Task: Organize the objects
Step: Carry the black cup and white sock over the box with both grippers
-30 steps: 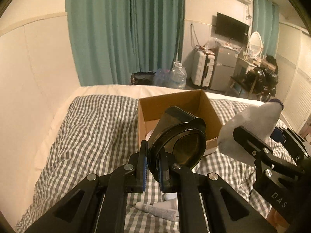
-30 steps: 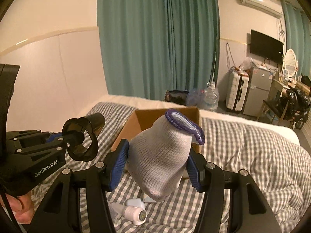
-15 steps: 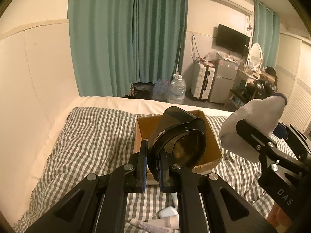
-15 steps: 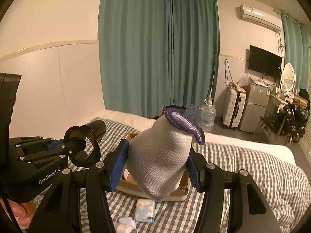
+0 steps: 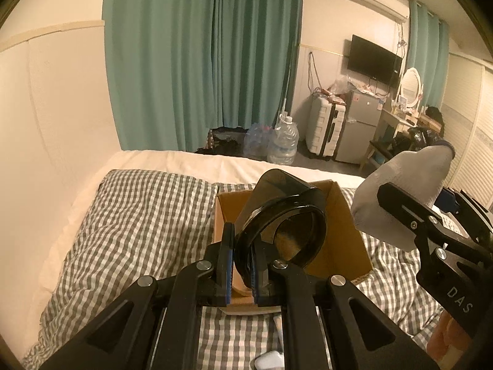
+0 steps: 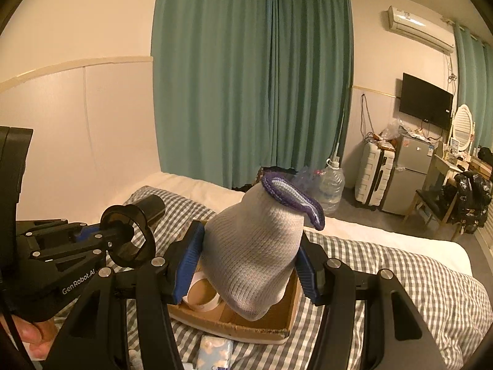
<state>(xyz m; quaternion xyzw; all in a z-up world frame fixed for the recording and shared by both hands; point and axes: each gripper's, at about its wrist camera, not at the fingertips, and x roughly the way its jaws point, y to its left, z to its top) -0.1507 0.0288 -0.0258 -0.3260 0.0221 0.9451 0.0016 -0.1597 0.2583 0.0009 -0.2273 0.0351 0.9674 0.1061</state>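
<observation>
Cardboard box nearer now beneath raised sock, funnel.

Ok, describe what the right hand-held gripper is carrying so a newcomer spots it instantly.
Find the checked bed, then the open cardboard box on it. Just above the box, the right hand-held gripper pinches a grey knitted sock, the only thing with a purple cuff.

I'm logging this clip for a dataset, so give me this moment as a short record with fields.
surface: bed with checked blanket
container: open cardboard box on the blanket
left gripper: shut on dark funnel-like attachment, held over the box
right gripper: shut on grey sock with purple cuff, above the box
in box: tape roll
loose in front of the box: small patterned packet
</observation>
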